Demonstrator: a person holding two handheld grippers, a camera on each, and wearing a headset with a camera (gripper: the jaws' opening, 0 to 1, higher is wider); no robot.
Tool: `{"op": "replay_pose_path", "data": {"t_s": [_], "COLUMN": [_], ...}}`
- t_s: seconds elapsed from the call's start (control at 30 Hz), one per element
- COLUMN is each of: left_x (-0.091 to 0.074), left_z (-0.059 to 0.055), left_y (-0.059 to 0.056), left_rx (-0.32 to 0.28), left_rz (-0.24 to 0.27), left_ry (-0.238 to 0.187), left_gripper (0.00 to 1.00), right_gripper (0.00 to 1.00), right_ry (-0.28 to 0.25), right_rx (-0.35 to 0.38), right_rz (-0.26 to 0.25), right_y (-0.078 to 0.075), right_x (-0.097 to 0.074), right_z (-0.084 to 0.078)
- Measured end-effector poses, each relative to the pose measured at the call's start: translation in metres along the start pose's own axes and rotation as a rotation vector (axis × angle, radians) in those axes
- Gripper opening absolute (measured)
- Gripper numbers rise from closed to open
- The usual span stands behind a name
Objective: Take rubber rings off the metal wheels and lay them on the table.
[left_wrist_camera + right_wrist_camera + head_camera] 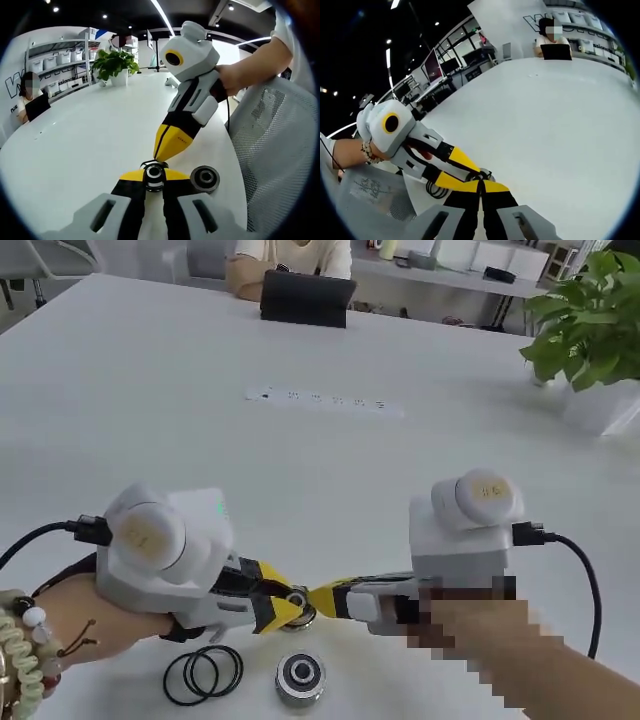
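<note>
My left gripper (290, 608) is shut on a small metal wheel (154, 176), held just above the white table (300, 460). The right gripper (318, 600) comes in from the right. Its yellow tips are pressed together on the black rubber ring (149, 163) at the wheel's far edge. In the right gripper view my own jaws (481, 184) meet at the wheel (487, 175), between the left gripper's fingers (462, 159). A few loose rubber rings (203, 672) lie on the table below the left gripper. A second metal wheel (300, 678) stands beside them.
A white power strip (325, 399) lies mid-table. A person sits behind a dark laptop (306, 298) at the far edge. A potted plant (590, 330) stands at the far right. A mesh chair (280, 145) is close to the near edge.
</note>
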State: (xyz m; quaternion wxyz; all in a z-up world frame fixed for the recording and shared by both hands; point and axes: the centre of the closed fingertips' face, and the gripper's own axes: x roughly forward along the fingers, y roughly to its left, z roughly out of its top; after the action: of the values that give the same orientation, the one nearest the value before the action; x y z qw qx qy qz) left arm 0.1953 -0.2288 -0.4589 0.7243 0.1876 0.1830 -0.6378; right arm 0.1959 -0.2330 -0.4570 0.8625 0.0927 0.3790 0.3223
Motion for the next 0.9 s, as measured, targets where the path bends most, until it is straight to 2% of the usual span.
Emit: {"op": "replay_pose_path", "data": {"t_s": [0.5, 0.57, 0.6, 0.63, 0.67, 0.73, 0.9], "left_x": [0.0, 0.0, 0.0, 0.0, 0.0, 0.0, 0.0], "left_z": [0.0, 0.0, 0.0, 0.0, 0.0, 0.0, 0.0], "left_y": [0.0, 0.0, 0.0, 0.0, 0.0, 0.0, 0.0], "left_rx": [-0.012, -0.012, -0.014, -0.015, -0.017, -0.023, -0.029], "left_rz": [0.003, 0.004, 0.004, 0.005, 0.005, 0.008, 0.016], "left_ry": [-0.003, -0.004, -0.004, -0.005, -0.006, -0.007, -0.005], "left_gripper": [0.07, 0.07, 0.07, 0.07, 0.07, 0.07, 0.07], "right_gripper": [0.0, 0.0, 0.0, 0.0, 0.0, 0.0, 0.0], "right_ry": [-0.014, -0.027, -0.054, -0.087, -0.08, -0.067, -0.059], "right_rx": [-0.01, 0.002, 0.007, 0.045, 0.06, 0.042, 0.064], "right_rz": [0.037, 0.051, 0.065, 0.083, 0.075, 0.048, 0.045], "right_y": [0.008, 0.011, 0.013, 0.016, 0.013, 0.008, 0.007], "right_x": [0.001, 0.0, 0.0, -0.001, -0.002, -0.001, -0.001], "right_z": [0.003, 0.006, 0.011, 0.017, 0.017, 0.013, 0.011]}}
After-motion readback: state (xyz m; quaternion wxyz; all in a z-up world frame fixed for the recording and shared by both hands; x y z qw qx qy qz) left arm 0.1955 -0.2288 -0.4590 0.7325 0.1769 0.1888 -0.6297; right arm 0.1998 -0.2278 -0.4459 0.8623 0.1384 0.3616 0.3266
